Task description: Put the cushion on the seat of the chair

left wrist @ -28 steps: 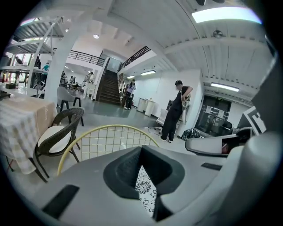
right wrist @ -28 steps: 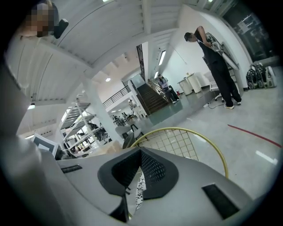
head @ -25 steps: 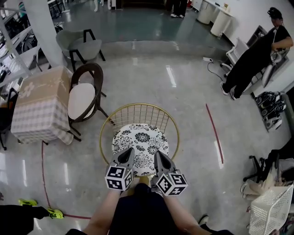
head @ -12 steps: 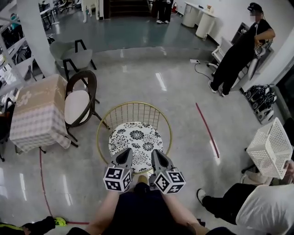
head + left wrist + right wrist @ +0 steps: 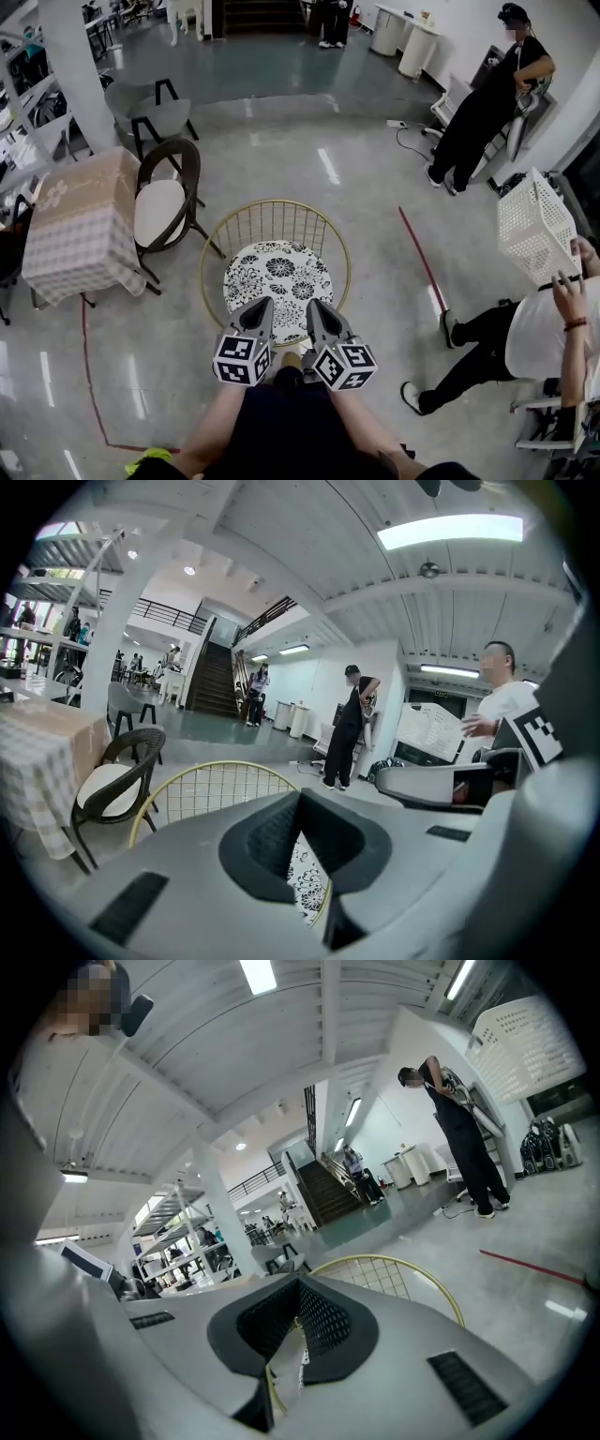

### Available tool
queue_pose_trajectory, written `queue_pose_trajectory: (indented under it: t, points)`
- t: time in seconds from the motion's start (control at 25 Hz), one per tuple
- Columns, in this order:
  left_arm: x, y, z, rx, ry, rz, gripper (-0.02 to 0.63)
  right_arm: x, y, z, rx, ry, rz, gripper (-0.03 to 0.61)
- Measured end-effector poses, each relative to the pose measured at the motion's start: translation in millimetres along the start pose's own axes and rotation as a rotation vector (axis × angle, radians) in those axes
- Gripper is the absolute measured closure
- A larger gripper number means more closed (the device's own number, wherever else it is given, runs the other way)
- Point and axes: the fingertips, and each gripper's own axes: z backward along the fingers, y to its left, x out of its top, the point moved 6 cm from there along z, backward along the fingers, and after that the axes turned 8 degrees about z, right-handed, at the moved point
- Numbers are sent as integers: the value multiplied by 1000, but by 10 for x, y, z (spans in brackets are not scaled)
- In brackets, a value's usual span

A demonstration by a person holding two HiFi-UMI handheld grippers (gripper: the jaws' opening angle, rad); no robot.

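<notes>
A round white cushion with a black flower print (image 5: 275, 281) lies flat on the seat of the gold wire chair (image 5: 272, 220). My left gripper (image 5: 260, 306) and right gripper (image 5: 314, 306) hover side by side over the chair's near edge, both shut and empty, apart from the cushion. In the left gripper view the left gripper (image 5: 300, 796) has its pads together, with the wire back (image 5: 211, 789) behind and a sliver of cushion (image 5: 305, 883) below. The right gripper (image 5: 298, 1285) likewise has its pads meeting in front of the chair's rim (image 5: 394, 1274).
A dark chair with a cream seat (image 5: 161, 206) and a table under a checked cloth (image 5: 80, 225) stand left of the wire chair. A person at the right holds up a white basket (image 5: 534, 225). Another person in black (image 5: 478, 112) stands far right. A red floor line (image 5: 417, 253) runs beside the chair.
Both grippers have pulled back slightly from the cushion, still shut. A person has come in at the right and lifted a white basket.
</notes>
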Motion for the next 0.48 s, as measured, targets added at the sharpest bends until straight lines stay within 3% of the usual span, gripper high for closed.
queue_pose_trajectory:
  t: [0.48]
  points:
    - [-101, 19, 121, 43, 6, -11, 594, -47, 25, 72, 22, -12, -6, 580]
